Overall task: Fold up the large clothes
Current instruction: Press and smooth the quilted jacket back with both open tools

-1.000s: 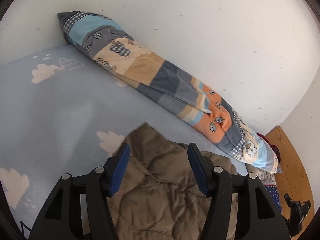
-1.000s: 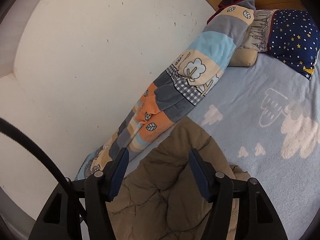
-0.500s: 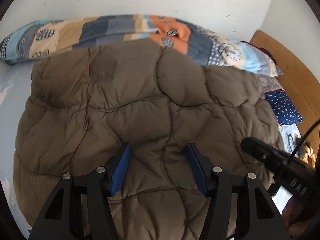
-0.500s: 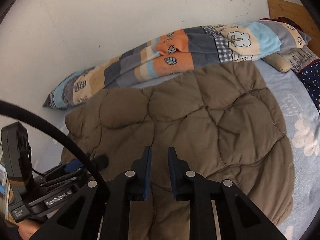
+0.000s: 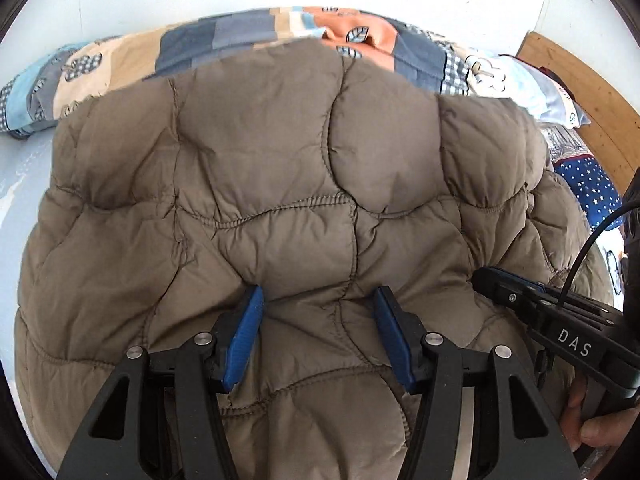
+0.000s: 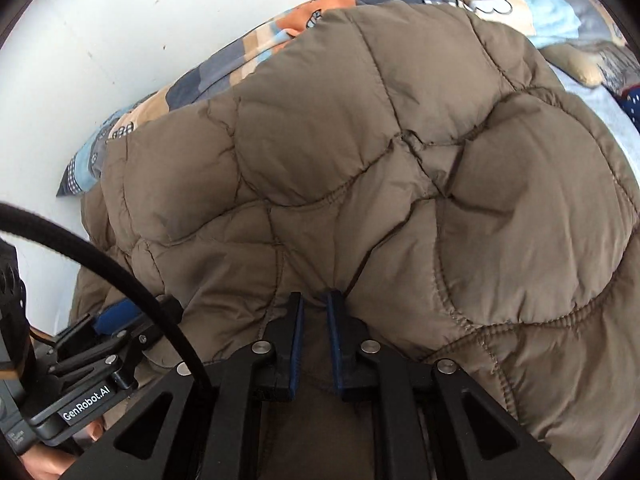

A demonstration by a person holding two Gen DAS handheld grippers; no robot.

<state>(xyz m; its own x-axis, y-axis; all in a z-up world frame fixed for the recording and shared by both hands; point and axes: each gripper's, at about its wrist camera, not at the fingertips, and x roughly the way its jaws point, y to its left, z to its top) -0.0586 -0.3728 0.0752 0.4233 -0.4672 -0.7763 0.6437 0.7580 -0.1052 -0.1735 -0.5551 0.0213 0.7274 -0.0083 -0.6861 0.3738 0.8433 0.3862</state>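
A brown quilted jacket lies spread on the bed and fills both views. My left gripper stands half wide at its near edge. A thick puffy fold bulges between its blue pads, and the seams pucker toward their tips. My right gripper is closed to a narrow slit and pinches a thin crease of the jacket at its tips. The two grippers work side by side: the right one's tip shows at the right of the left wrist view, and the left one shows at the lower left of the right wrist view.
A rolled patchwork blanket lies along the white wall behind the jacket. A navy star-print pillow and a wooden headboard are at the right. Light blue sheet shows at the left. A person's fingers hold the right handle.
Both grippers swung down over the bed and the jacket now lies spread in front of them. The right gripper's jaws went from wide apart to nearly together on the fabric.
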